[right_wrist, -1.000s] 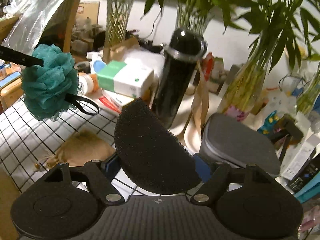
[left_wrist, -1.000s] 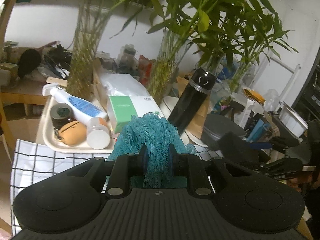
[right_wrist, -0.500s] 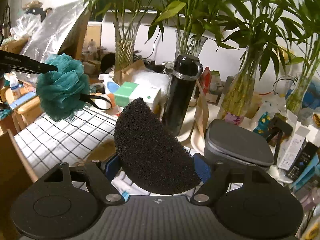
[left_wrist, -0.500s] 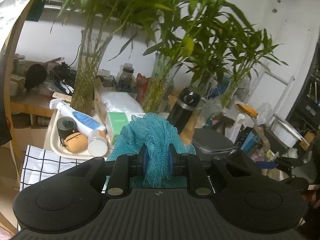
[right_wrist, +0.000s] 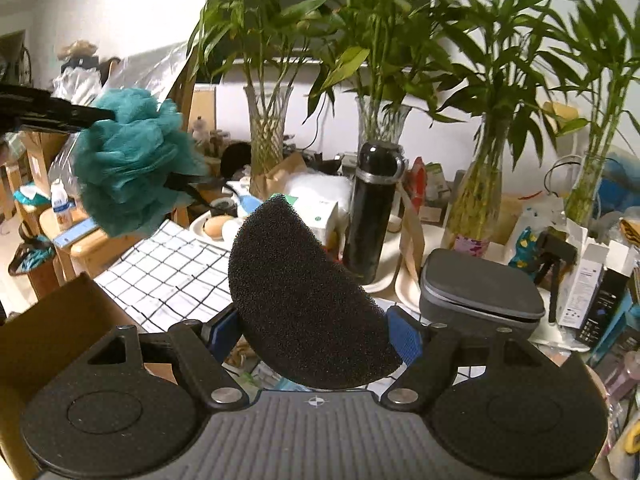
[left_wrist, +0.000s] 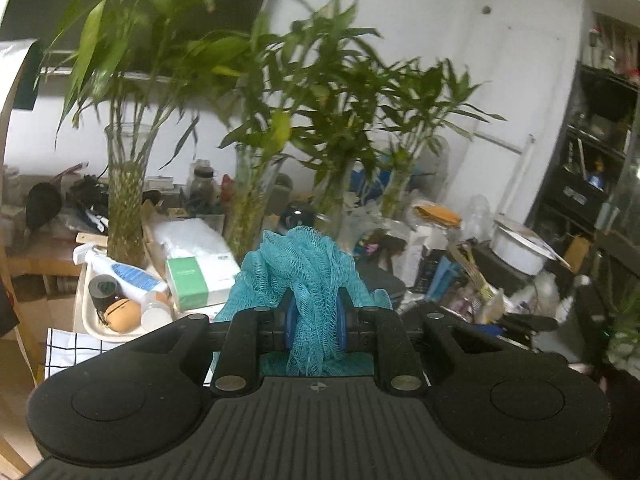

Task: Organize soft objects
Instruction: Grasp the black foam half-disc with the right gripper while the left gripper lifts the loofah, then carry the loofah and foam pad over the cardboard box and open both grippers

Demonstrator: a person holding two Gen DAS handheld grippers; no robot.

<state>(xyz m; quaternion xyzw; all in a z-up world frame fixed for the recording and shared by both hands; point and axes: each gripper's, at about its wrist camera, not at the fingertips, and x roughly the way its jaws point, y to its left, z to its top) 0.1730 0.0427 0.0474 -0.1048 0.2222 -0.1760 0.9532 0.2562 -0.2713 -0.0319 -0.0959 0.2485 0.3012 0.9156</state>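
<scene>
Left gripper (left_wrist: pixel 314 322) pinched tight on teal mesh puff (left_wrist: pixel 308 276), centre of frame; light, squashy, snag-prone, best held at bunched core. Right gripper (right_wrist: pixel 316 332) spread wide, clamping black foam sponge (right_wrist: pixel 304 300), lower centre; featherlight, springy, grip across flat faces.

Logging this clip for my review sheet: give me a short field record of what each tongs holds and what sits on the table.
left tongs: shut on the teal bath pouf, held in the air
right tongs: shut on the black sponge, a half-round piece
table cover: checked cloth
behind the sponge: black flask, upright
right of the flask: grey case, closed
tray: holds bottles and small jars
back row: glass vases with green stalks
lower left, right view: cardboard box, contents hidden
</scene>
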